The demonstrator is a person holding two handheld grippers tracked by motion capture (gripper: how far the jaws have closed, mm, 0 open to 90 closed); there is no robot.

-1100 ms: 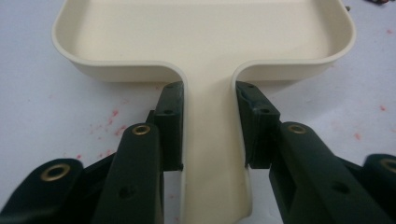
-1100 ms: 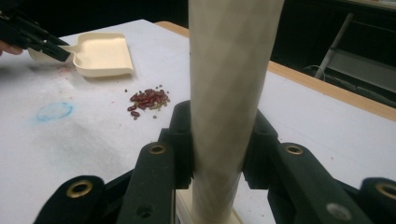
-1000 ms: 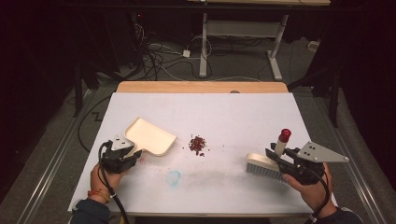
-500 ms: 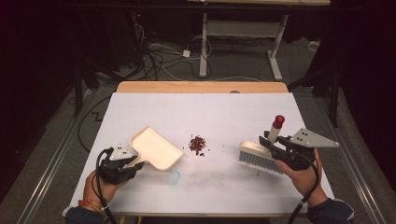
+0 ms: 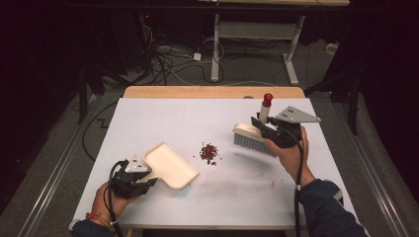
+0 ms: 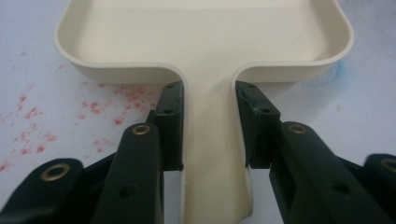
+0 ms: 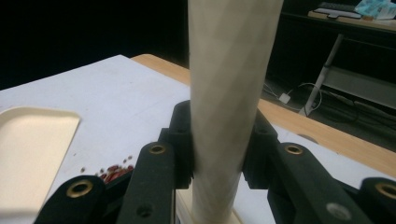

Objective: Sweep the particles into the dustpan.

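A cream dustpan [image 5: 170,166] lies on the white table [image 5: 163,121], mouth toward a small heap of dark red bits [image 5: 209,153]. My left gripper [image 5: 148,181] is shut on the dustpan handle [image 6: 210,154], one black pad on each side. A cream brush [image 5: 253,138] with pale bristles and a red-tipped upright handle [image 7: 229,93] hangs right of the heap. My right gripper [image 5: 262,126] is shut on that handle. The heap [image 7: 114,171] and part of the pan [image 7: 32,154] show in the right gripper view.
Red stains mark the table by the pan [image 6: 32,114] and near the right forearm [image 5: 272,183]. A wooden strip [image 5: 212,92] edges the table's far side. Beyond it stand a desk frame [image 5: 252,39] and floor cables [image 5: 168,59].
The right hand has carried the brush away from the front edge, farther up the table and to the right of the heap. The dustpan has slid a little toward the heap.
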